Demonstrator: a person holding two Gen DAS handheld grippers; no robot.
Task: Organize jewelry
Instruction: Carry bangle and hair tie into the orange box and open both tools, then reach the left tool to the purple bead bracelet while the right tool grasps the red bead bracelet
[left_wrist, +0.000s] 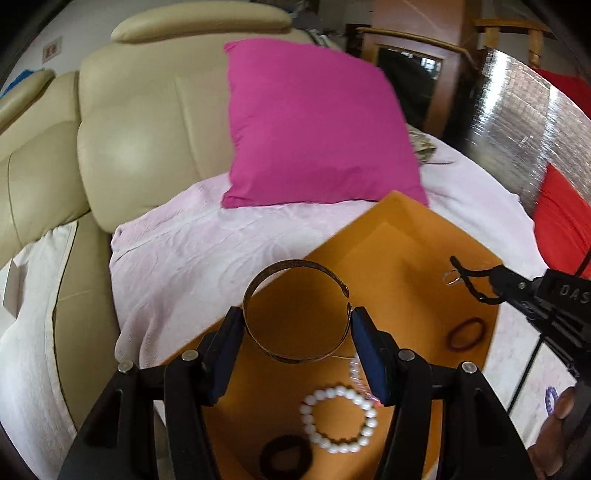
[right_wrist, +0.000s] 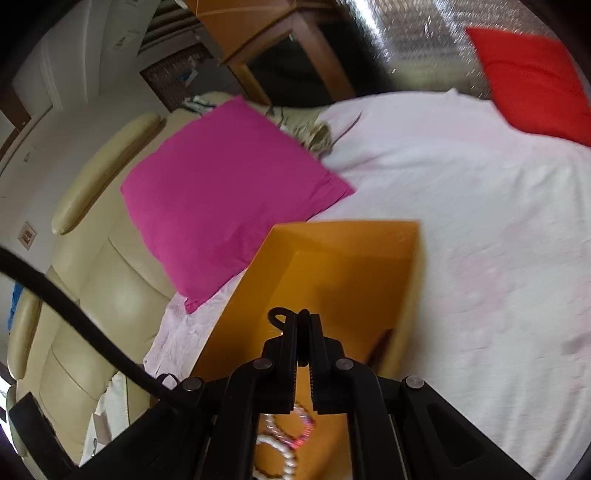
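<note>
Home living room or bedroom: cream leather recliner (left_wrist: 122, 122) left of the tongs, magenta cushion (left_wrist: 314, 129) straight ahead on a pale pink sheet (right_wrist: 461, 221), red cushion (right_wrist: 535, 77) and wooden cabinet (left_wrist: 410, 74) farther right.
</note>
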